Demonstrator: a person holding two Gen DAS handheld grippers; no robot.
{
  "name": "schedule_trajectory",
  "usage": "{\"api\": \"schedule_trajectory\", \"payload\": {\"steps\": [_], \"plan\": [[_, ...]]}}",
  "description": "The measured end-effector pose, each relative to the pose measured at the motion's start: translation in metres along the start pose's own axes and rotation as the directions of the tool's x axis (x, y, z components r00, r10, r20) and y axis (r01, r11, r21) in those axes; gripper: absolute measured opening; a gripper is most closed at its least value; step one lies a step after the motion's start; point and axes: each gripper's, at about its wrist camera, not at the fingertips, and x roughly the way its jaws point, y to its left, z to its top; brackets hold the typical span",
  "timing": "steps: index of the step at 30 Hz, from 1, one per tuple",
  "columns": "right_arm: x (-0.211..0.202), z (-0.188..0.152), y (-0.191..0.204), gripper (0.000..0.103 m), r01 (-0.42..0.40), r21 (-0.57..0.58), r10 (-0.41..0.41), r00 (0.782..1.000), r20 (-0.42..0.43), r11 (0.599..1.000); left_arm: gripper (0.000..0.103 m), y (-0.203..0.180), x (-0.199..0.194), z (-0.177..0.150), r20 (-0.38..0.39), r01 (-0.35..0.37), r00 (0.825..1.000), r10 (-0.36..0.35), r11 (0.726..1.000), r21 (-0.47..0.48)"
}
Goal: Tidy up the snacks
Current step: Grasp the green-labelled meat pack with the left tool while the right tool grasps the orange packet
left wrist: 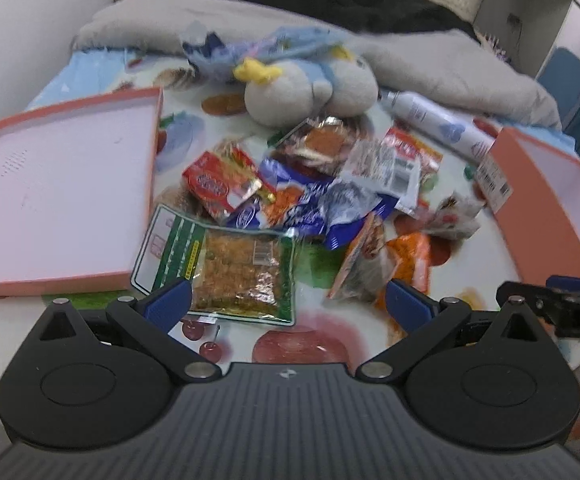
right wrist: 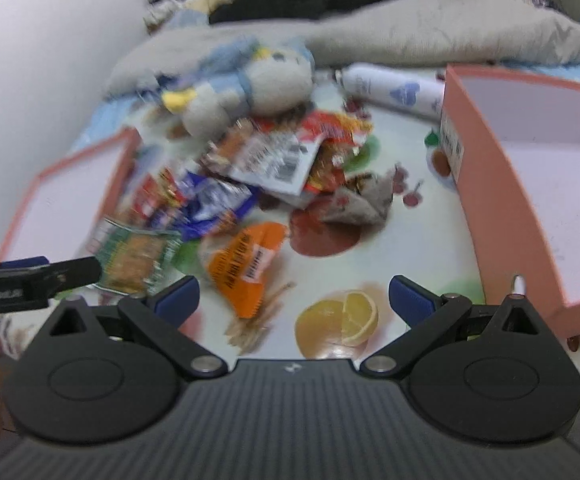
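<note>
We hold the left hand-held gripper [left wrist: 288, 300] and right hand-held gripper [right wrist: 293, 296] spread, empty, over a snack pile [left wrist: 309, 184] between two pink boxes [left wrist: 62, 184].

The bed sheet [right wrist: 421, 240] is white, printed with red cherries, an orange slice and green leaves. Two boxes, the shallow lid [left wrist: 62, 184] and the deeper box [right wrist: 529, 184], are salmon-pink outside and white inside. In the pile lie a green-edged packet [left wrist: 226, 272], a red packet [left wrist: 218, 184], a blue-and-silver wrapper [left wrist: 325, 208] and an orange packet [right wrist: 246, 268], behind them a grey-white plush [left wrist: 305, 88] with yellow and pale-blue trim.
</note>
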Motion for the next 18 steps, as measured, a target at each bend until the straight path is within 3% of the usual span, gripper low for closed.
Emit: {"api": "schedule_trajectory", "payload": {"steps": [12,18], "plan": [[0.081,0.016,0.018,0.094,-0.13,-0.003,0.128,0.983,-0.13,0.992,0.103,0.009,0.086,0.0,-0.075,-0.044,0.996,0.055,0.989,0.143],[0.109,0.025,0.024,0.093,-0.16,-0.008,0.157,0.976,-0.153,0.987,0.101,0.015,0.114,-0.002,-0.125,-0.027,0.991,0.044,0.99,0.139]]}}
